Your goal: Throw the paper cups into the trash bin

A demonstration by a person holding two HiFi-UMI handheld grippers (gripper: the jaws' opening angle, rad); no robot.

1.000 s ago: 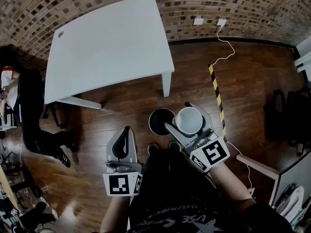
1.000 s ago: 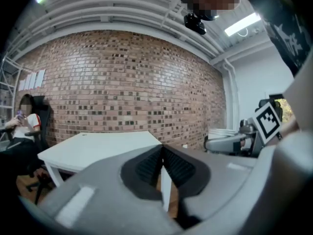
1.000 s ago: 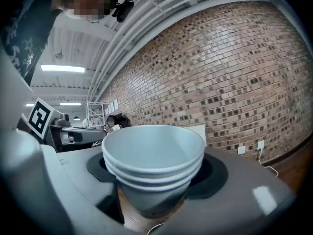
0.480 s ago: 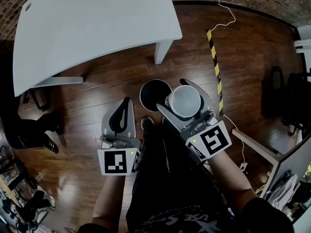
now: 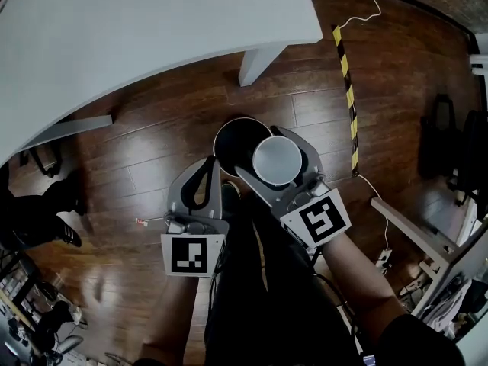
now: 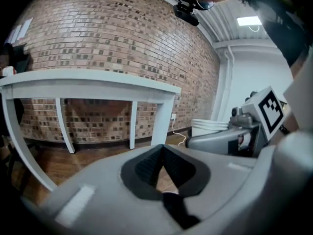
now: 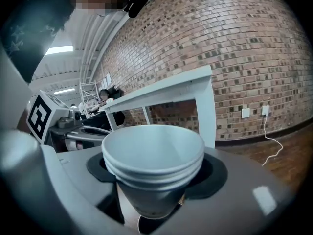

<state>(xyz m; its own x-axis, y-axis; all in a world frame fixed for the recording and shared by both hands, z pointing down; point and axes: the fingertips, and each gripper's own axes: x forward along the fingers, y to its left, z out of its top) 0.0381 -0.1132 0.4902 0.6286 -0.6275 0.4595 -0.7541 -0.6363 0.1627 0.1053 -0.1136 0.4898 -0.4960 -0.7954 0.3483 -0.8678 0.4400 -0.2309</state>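
The right tool (image 5: 268,152) has its jaws spread wide and clamped on a nested stack of white paper cups (image 7: 154,153), held upright, mouth up, directly above the right edge of the round black trash bin (image 5: 227,137) on the wooden floor. The left tool (image 5: 207,166) hangs just left of the bin, tips together, holding nothing.

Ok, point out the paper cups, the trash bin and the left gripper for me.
paper cups (image 5: 277,161): head view, inside of the top cup.
trash bin (image 5: 229,142): head view, dark inside left of the cups.
left gripper (image 6: 163,147): left gripper view, where its closed jaw tips meet.
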